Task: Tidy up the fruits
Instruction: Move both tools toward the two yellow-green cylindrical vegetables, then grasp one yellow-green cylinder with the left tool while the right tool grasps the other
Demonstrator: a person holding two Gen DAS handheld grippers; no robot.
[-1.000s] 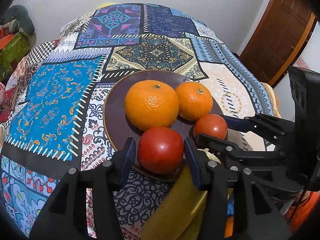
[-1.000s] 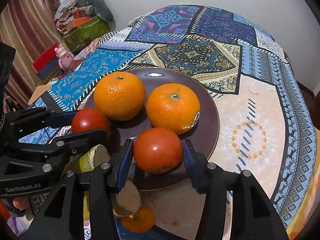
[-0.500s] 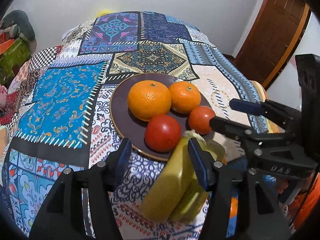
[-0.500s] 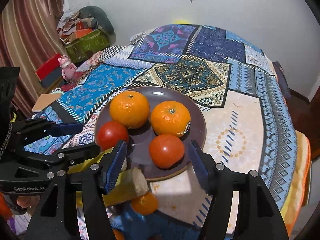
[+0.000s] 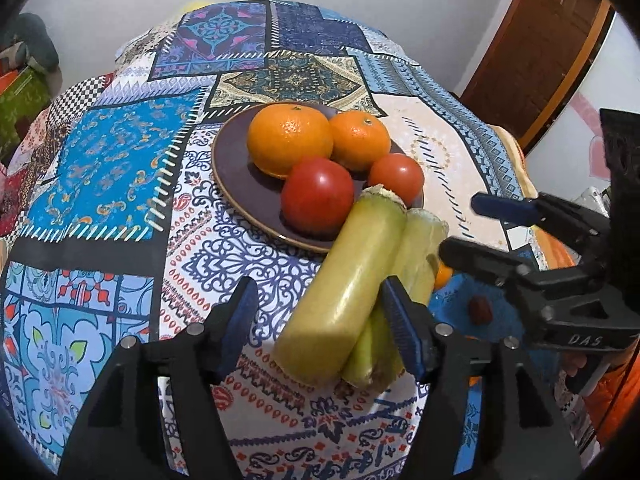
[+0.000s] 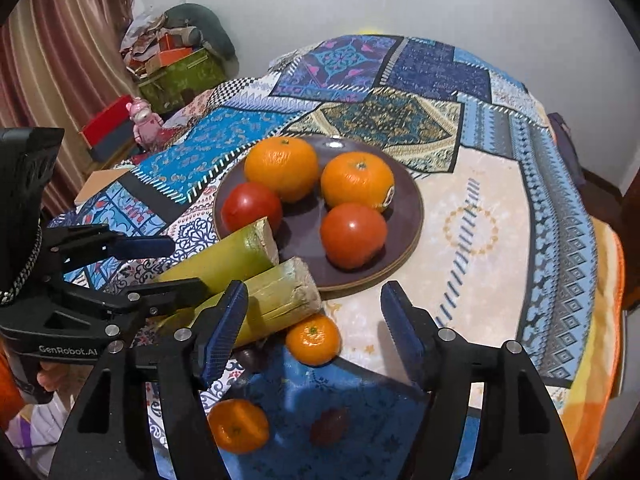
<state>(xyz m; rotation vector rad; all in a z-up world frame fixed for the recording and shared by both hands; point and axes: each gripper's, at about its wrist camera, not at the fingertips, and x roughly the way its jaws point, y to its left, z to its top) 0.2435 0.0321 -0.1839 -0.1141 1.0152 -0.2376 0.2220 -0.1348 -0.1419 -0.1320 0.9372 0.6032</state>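
Fruits sit partly gathered: two oranges (image 6: 281, 168) (image 6: 357, 181) and two tomatoes (image 6: 251, 213) (image 6: 353, 235) rest together on the dark plate (image 6: 412, 216), the oranges on its far half, the tomatoes on its near half. Against the plate's near rim lean two pale green sugarcane pieces (image 6: 224, 258) (image 6: 276, 300), lying side by side, their cut ends touching or overhanging the rim. Nearer than the plate, on the patchwork cloth (image 6: 480, 208), lie two small mandarins (image 6: 314, 339) (image 6: 238, 426) and two small dark fruits (image 6: 330, 426) (image 6: 250, 356), too small to name.

Both claws have just been opening and now stand apart with nothing pressed between the pads. The left gripper (image 5: 320, 328) hangs just nearer than the plate's rim, over the cane pieces; one cane shows between its fingers, but the pads do not appear to touch it. The right gripper (image 6: 314, 328) hangs over the mandarin nearest the plate, also clear of it.

Judging from this layout, the tomatoes are placed and the step in hand is drawing back to fetch the loose fruit. To do it well, each claw should lift clear of the plate's rim so it does not nudge the tomatoes, which could roll. For the mandarin nearest the plate, the right claw should descend straight over it, straddling its widest part, and shut gently, since the skin looks soft. The cane beside it lies close to the left finger, so a slight shift away from the cane would avoid catching it. Space left on the plate looks tight, so set the mandarin down in a gap between the fruit.
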